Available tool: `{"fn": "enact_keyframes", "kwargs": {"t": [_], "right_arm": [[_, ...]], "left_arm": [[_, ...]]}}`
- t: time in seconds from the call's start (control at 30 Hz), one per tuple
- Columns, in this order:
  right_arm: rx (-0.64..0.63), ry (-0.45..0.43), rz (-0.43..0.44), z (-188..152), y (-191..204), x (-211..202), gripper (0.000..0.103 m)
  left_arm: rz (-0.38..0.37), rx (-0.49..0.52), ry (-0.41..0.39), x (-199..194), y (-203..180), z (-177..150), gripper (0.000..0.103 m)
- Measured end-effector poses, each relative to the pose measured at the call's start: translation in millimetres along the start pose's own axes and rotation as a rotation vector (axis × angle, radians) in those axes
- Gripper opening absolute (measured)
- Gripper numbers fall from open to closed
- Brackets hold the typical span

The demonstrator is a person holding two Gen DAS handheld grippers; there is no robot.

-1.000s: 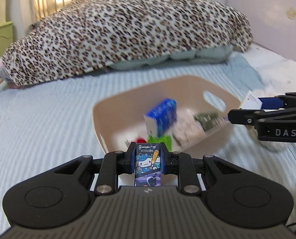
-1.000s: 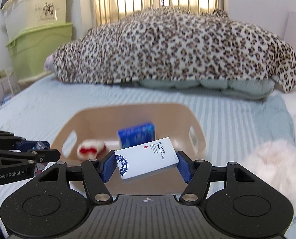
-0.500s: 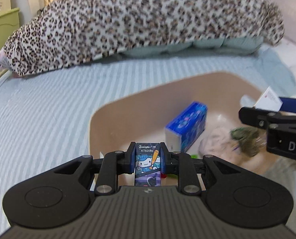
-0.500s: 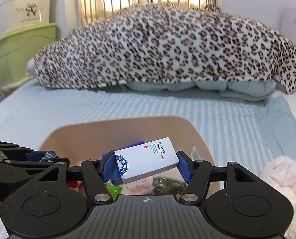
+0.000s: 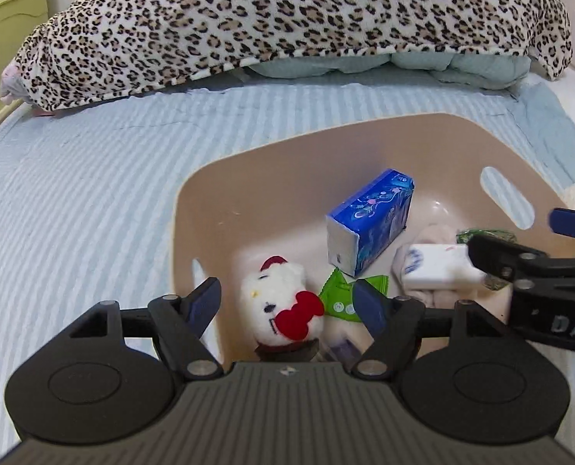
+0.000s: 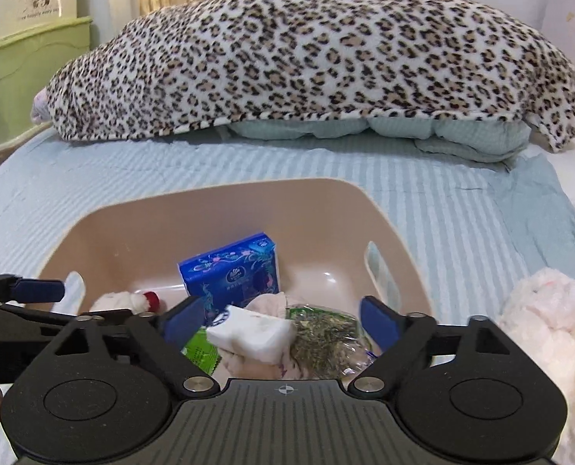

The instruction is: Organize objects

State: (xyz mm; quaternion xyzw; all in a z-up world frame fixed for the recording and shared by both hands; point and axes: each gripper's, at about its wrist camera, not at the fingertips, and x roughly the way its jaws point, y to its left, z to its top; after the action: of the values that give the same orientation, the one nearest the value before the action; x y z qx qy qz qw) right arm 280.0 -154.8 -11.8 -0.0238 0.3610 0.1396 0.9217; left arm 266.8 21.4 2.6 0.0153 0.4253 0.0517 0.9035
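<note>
A beige plastic basket (image 5: 272, 178) (image 6: 217, 209) sits on the striped bed. Inside lie a blue tissue pack (image 5: 368, 221) (image 6: 233, 271), a white cat plush with a red bow (image 5: 279, 302) (image 6: 121, 302), a green packet (image 5: 337, 294) (image 6: 200, 348), a white box (image 5: 438, 267) (image 6: 252, 333), a bag of dried herbs (image 6: 322, 337) and a pink cloth (image 6: 266, 302). My left gripper (image 5: 287, 302) is open and empty over the basket's near left side. My right gripper (image 6: 279, 317) is open and empty above the white box.
A leopard-print blanket (image 5: 287, 19) (image 6: 310, 58) is heaped at the far side of the bed. A white fluffy plush (image 6: 546, 321) lies right of the basket. Green and cream storage bins (image 6: 28, 58) stand at the far left.
Both grippers opened over the basket. The left let go of the small cartoon card pack and the right let go of the white box, which now lies in the basket.
</note>
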Motion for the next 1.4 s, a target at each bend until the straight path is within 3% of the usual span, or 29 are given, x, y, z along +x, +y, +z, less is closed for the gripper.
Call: {"fn": "enact_keyframes", "kwargs": {"t": [0.1, 0.63, 1.4], "right_arm": [[0.048, 0.005, -0.006, 2.2, -6.8, -15.1, 0.103], [0.050, 0.026, -0.040, -32.1, -3.9, -112.8, 0.103], [0.059, -0.027, -0.038, -101.1, 5.8, -228.4, 0.103]], "left_arm": [[-0.006, -0.010, -0.009, -14.2, 2.5, -0.9, 0.076], [-0.020, -0.011, -0.067, -104.4, 8.8, -44.4, 0.078], [-0.084, -0.017, -0.133, -223.9, 12.5, -118.8, 0.078]]}}
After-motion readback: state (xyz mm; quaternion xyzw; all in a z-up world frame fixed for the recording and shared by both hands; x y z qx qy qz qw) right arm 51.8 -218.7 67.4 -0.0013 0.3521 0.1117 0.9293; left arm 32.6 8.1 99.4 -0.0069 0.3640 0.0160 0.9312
